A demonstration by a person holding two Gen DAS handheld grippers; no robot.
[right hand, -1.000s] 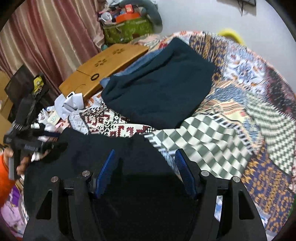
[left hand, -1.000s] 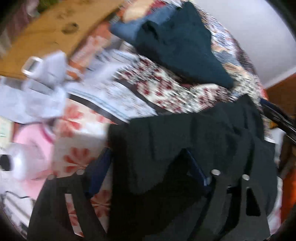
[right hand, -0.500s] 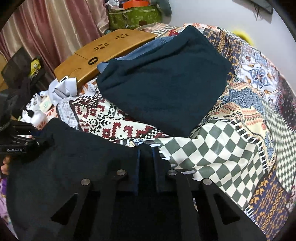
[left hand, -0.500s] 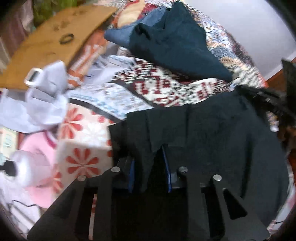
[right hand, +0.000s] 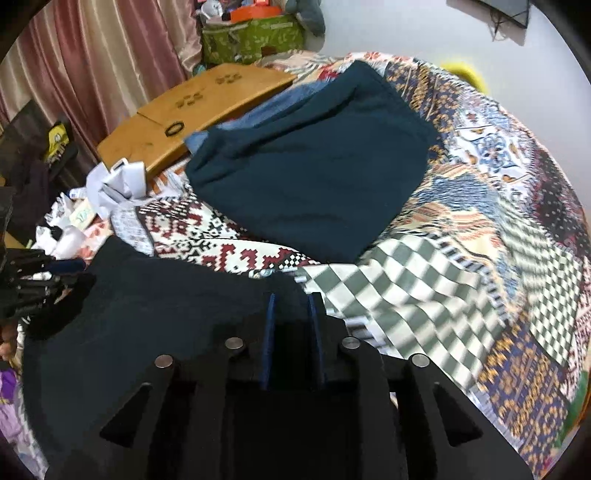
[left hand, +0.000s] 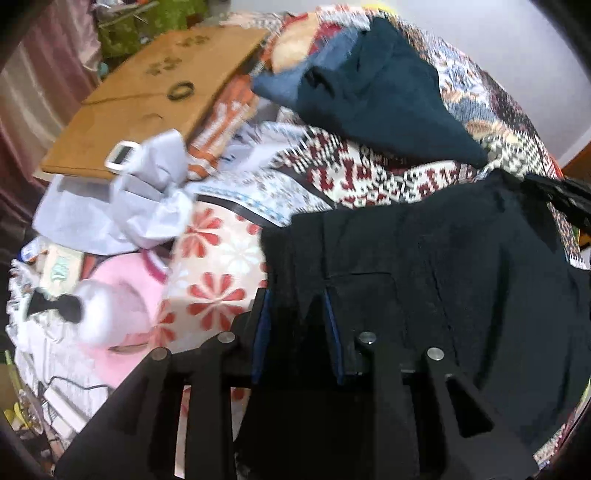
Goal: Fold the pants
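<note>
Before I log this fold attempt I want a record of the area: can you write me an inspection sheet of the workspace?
Surface: patchwork bedspread, rumpled.
Job's things: black pants spread across the near edge; cloth sits between both grippers' pads.
Clutter: folded teal garment on blue denim; crumpled white paper; pink and white plush toy; wooden lap desk with a black ring.
Grippers: left gripper and right gripper each closed on a pants corner, jaws easing open.
Cables: thin dark cord at the bed's left edge.
Surroundings: pink curtains, green box, white wall.
</note>
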